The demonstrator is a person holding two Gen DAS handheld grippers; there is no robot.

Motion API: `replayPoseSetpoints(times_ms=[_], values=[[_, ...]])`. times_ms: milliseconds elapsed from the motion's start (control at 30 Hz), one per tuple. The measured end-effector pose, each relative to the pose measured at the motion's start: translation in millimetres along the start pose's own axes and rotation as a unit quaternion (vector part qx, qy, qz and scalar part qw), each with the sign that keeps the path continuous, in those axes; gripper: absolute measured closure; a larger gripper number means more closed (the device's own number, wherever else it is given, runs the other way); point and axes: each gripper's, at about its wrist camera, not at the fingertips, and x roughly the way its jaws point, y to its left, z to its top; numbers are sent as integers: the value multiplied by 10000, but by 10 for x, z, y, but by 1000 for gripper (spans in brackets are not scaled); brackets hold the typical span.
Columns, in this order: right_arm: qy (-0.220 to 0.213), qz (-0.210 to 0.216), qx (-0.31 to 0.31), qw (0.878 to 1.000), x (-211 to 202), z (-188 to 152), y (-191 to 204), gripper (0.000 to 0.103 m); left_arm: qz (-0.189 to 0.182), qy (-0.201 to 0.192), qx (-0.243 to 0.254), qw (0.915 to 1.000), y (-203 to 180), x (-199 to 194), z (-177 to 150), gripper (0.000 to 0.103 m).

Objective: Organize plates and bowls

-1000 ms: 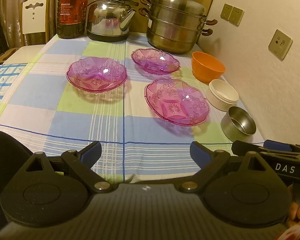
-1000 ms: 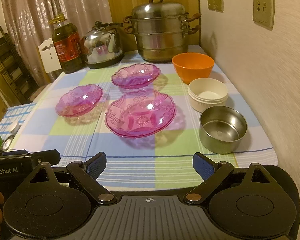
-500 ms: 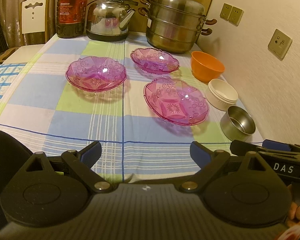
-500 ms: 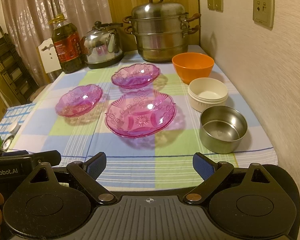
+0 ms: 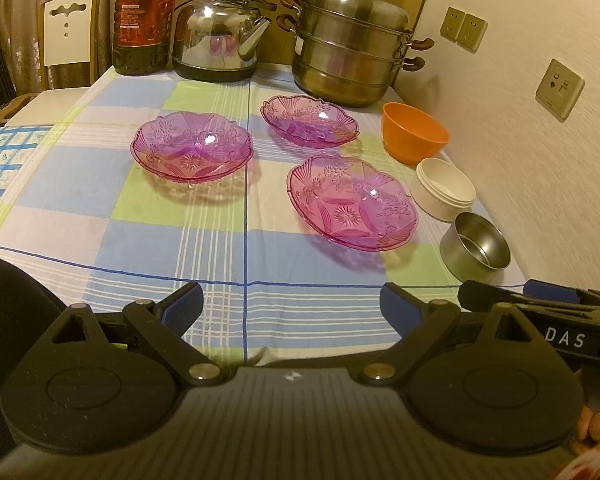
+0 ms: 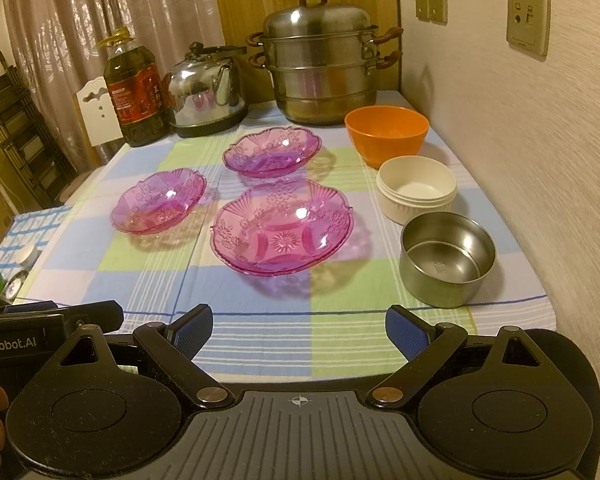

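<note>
three pink cut-glass scalloped plates [image 6: 283, 227] [image 6: 273, 151] [image 6: 159, 201]: upright, apart, frame centre | orange plastic bowl [image 6: 387, 133], white ribbed round bowl [image 6: 417, 188], steel round bowl [image 6: 447, 259]: upright, empty, row down right side

I'm in a home kitchen or dining corner: checked tablecloth [image 6: 260, 332] ahead of the jaws, steamer pot [image 6: 320, 68], kettle [image 6: 204, 88] and oil bottle [image 6: 134, 92] at the far end, curtains [image 6: 100, 8] behind.
</note>
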Motion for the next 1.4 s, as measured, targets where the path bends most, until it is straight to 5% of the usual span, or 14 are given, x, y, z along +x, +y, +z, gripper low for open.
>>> replayPoseSetpoints(times_ms=[1400], values=[[91,-11,60,9999,99,-58,-33,10,-80,30,-139,9999,-11,53,-34,9]])
